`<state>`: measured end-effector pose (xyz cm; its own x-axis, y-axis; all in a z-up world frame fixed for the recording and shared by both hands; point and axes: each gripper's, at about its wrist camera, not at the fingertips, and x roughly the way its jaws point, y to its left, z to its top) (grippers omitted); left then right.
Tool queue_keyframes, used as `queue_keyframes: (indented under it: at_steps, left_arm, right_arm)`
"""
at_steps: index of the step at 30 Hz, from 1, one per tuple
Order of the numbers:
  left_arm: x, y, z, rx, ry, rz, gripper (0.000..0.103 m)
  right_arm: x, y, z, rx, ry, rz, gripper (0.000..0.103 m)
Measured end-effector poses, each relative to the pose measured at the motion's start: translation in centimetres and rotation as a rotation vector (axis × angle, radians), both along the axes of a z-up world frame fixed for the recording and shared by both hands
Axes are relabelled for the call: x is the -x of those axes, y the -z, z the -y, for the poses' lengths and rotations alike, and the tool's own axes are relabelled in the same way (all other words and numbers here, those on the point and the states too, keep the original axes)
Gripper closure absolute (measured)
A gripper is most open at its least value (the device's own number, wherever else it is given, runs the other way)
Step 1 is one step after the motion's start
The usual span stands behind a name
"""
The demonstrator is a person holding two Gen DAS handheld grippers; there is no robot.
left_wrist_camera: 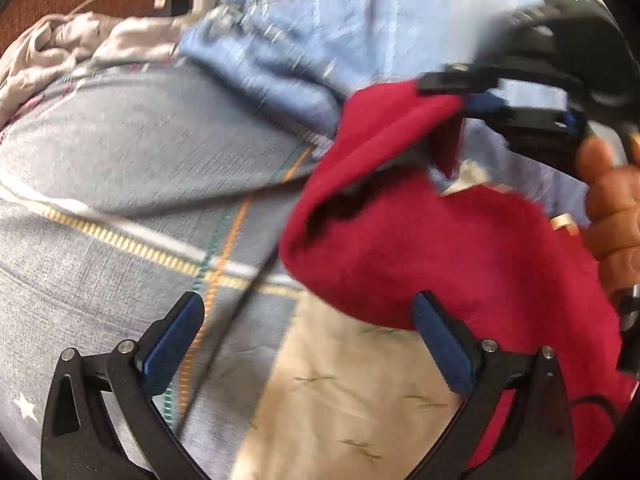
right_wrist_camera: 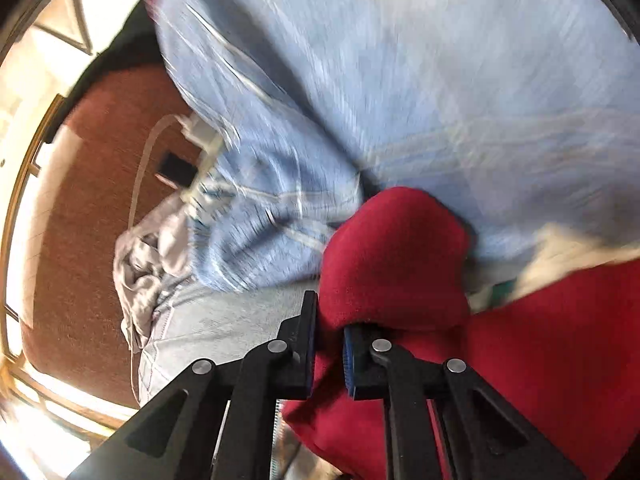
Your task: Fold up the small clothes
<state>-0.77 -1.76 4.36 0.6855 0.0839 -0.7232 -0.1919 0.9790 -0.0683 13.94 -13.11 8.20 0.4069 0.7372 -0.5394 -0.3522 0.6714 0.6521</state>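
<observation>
A small red fleece garment (left_wrist_camera: 460, 256) hangs bunched above a patchwork bedspread (left_wrist_camera: 120, 184). My right gripper (right_wrist_camera: 330, 320) is shut on an edge of the red garment (right_wrist_camera: 396, 256) and holds it lifted; it shows in the left wrist view (left_wrist_camera: 472, 98) at upper right, with the person's hand behind it. My left gripper (left_wrist_camera: 308, 312) is open and empty, low over the bedspread, its right finger (left_wrist_camera: 440, 340) just beside the garment's lower edge.
A crumpled light blue cloth (left_wrist_camera: 320, 20) lies behind the red garment. A grey-white garment (left_wrist_camera: 60, 48) is piled at the far left. Beyond the bed, a brown floor (right_wrist_camera: 100, 208) holds a white cable and a plug (right_wrist_camera: 196, 136).
</observation>
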Motion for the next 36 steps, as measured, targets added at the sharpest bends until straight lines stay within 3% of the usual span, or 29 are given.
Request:
queue_keyframes:
  at_steps: [2, 7, 11, 13, 16, 19, 21, 24, 28, 31, 36]
  left_arm:
    - [1.0, -1.2, 1.1, 0.015, 0.060, 0.066, 0.000]
    - [2.7, -3.3, 3.5, 0.048, 0.189, 0.140, 0.000]
    - [3.1, -4.3, 4.2, 0.064, 0.229, 0.185, 0.000]
    - [2.7, -4.1, 4.5, 0.040, 0.232, 0.170, 0.000]
    - [2.5, -3.2, 5.0, 0.016, 0.229, 0.133, 0.000]
    - [2.1, -2.4, 5.1, 0.015, 0.231, 0.102, 0.000]
    - [2.0, -2.1, 5.3, 0.009, 0.228, 0.097, 0.000]
    - [1.7, -1.6, 5.6, -0.010, 0.227, 0.085, 0.000]
    - [1.0, -0.9, 6.0, -0.027, 0.224, 0.059, 0.000]
    - [0.8, -0.5, 6.0, -0.039, 0.221, 0.041, 0.000]
    - [0.7, -0.6, 5.5, -0.028, 0.207, 0.043, 0.000]
  right_arm:
    - [1.8, -2.5, 3.5, 0.015, 0.062, 0.075, 0.093]
    - [7.0, -6.3, 11.3, 0.087, 0.228, 0.205, 0.093]
    - [12.2, -6.2, 18.0, 0.284, 0.425, 0.284, 0.093]
    - [13.5, -4.9, 19.8, 0.324, 0.451, 0.266, 0.093]
    - [14.4, -0.3, 21.2, 0.401, 0.416, 0.130, 0.086]
    - [14.9, 3.8, 23.1, 0.442, 0.444, -0.006, 0.058]
    - [16.3, 4.8, 26.1, 0.391, 0.534, -0.008, 0.037]
    - [17.1, 4.9, 29.8, 0.292, 0.645, -0.030, 0.036]
    - [15.9, 4.7, 31.8, 0.266, 0.709, -0.040, 0.036]
    - [13.7, 5.8, 33.1, 0.204, 0.715, -0.111, 0.036]
    - [14.2, 5.7, 35.8, -0.033, 0.757, -0.150, 0.034]
